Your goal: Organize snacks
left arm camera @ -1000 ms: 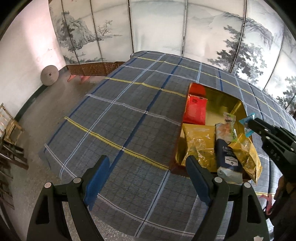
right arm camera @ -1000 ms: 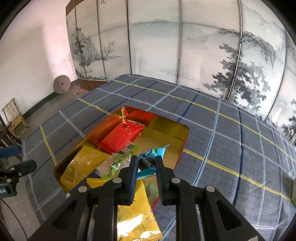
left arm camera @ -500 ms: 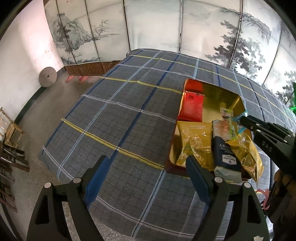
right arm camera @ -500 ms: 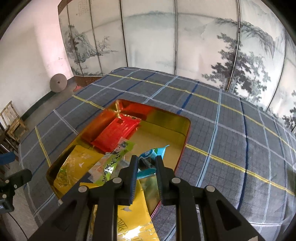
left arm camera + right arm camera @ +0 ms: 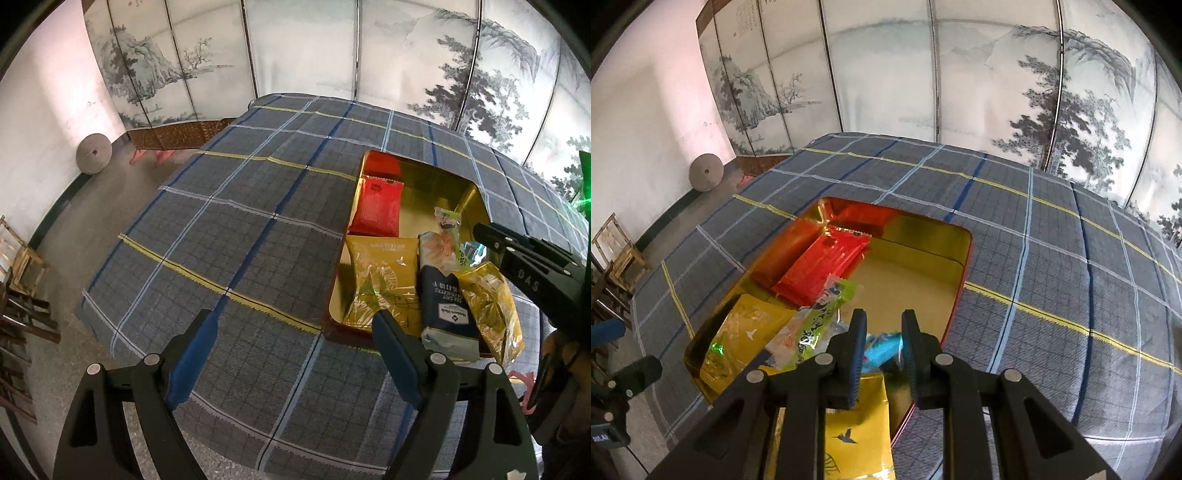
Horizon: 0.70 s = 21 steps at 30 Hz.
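Nearest to us, in the right wrist view, our right gripper (image 5: pixel 883 328) has its jaws drawn almost together on a small blue packet (image 5: pixel 882 349), which hangs just over the near right part of the gold tin (image 5: pixel 964 254). We judge this packet light, soft and crinkly, a slick film that could slide out of a loose pinch, so it is best held by its flat sealed end and not by the puffed middle, where whatever is inside could be crushed. Our left gripper (image 5: pixel 295 354) stands wide open with nothing between its jaws, above the checked cloth (image 5: pixel 236 236) beside the tin's near left corner. The tin sits on that cloth and is partly filled: a yellow pouch (image 5: pixel 380 280) lies at the near left, a dark blue pack (image 5: pixel 445 302) next to it overhangs the near rim, and a gold crinkled bag (image 5: pixel 489 306) lies on the right by the right gripper. A long green-tipped sachet (image 5: pixel 820 314) rests across the middle. Farther back a red packet (image 5: pixel 822 269) lies along the left wall, and the far right floor of the tin is bare. Beyond the table stands a painted folding screen (image 5: pixel 886 81).
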### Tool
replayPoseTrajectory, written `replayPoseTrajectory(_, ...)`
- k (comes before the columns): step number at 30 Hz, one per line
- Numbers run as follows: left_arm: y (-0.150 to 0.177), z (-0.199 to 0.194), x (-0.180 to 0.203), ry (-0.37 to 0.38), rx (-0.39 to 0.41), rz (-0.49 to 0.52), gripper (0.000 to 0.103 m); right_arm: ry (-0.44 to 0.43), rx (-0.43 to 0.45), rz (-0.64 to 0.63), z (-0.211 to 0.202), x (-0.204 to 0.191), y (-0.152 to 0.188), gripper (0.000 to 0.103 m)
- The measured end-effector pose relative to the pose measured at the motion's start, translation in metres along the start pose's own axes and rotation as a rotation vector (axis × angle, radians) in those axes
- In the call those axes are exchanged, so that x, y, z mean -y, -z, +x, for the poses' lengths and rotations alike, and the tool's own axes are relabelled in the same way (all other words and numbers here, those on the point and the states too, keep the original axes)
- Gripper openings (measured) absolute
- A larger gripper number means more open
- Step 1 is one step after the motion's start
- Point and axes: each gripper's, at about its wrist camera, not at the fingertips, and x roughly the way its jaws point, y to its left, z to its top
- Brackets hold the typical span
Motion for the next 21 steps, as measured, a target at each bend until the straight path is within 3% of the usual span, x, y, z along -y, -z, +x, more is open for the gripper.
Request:
replayPoseTrajectory(3, 0.0, 0.0, 0.001, -0.003, 0.003, 0.0, 0.083, -0.006, 0.003, 0.004, -0.002, 0.0, -0.002, 0.022)
replayPoseTrajectory(7, 0.0, -0.001, 0.002, -0.008, 0.006, 0.0, 0.084, -0.01, 0.016, 0.014, -0.006, 0.0, -0.003, 0.037)
replayPoseTrajectory(10, 0.0, -0.003, 0.003, -0.007, 0.009, 0.001, 0.084, -0.021, 0.029, 0.028, -0.013, 0.001, -0.005, 0.041)
replayPoseTrajectory(14, 0.001, -0.009, 0.007, -0.009, 0.018, 0.007, 0.086, -0.023, 0.051, 0.036, -0.029, -0.001, -0.006, 0.061)
replayPoseTrajectory(16, 0.002, -0.011, 0.009, -0.014, 0.021, 0.012, 0.087, -0.011, 0.06, 0.031, -0.04, -0.004, -0.003, 0.066)
replayPoseTrajectory(21, 0.004, -0.015, 0.018, -0.011, 0.023, 0.024, 0.087, -0.007, 0.052, 0.019, -0.058, -0.008, 0.012, 0.071)
